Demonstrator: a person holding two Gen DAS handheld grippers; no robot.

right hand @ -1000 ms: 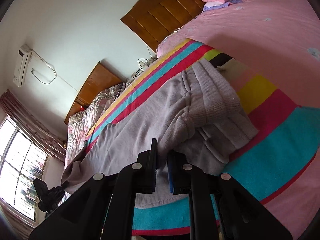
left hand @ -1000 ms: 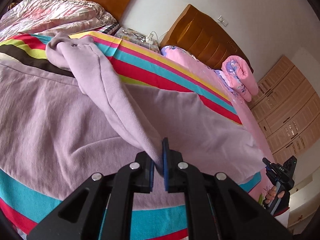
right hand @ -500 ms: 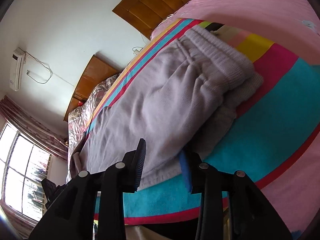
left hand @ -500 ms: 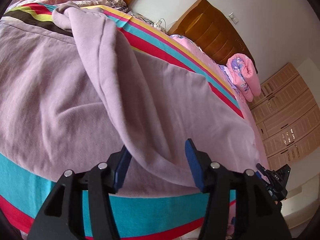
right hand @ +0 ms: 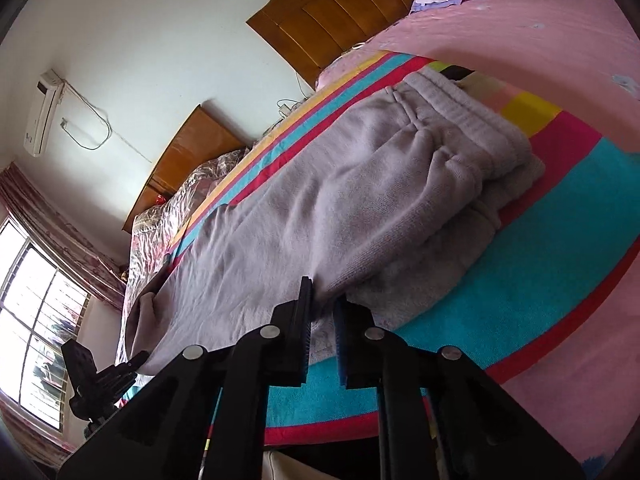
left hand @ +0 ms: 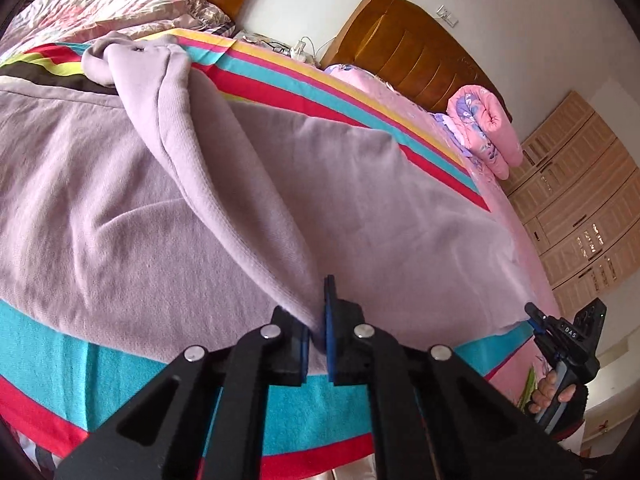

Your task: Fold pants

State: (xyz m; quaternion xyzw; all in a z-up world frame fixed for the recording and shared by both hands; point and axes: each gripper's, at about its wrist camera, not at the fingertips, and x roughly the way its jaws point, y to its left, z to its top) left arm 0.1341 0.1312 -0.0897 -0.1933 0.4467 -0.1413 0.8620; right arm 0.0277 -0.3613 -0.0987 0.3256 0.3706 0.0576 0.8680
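Observation:
Lilac fleece pants [left hand: 160, 200] lie spread lengthwise on a striped blanket [left hand: 120, 368]. A raised fold of one leg runs from the far cuff down to my left gripper [left hand: 318, 320], which is shut on the cloth near the blanket's front edge. In the right wrist view the pants [right hand: 340, 200] have their ribbed waistband at the far right. My right gripper [right hand: 322, 312] is closing its jaws on the pants' near edge, and cloth fills the narrow gap between the pads. Each gripper appears in the other's view: the right gripper [left hand: 568, 344] and the left gripper [right hand: 104, 376].
The blanket [right hand: 540, 280] covers a bed with a pink sheet [right hand: 520, 32] and wooden headboards [left hand: 408, 48]. A rolled pink quilt [left hand: 488, 128] lies by the headboard. A wardrobe [left hand: 572, 208] stands at the right, a window [right hand: 36, 320] at the left. A hand [left hand: 552, 392] holds the right gripper.
Both grippers were shut on the cloth a second ago, stood open over it half a second ago, and are closed on it again now, a little lower toward the bed.

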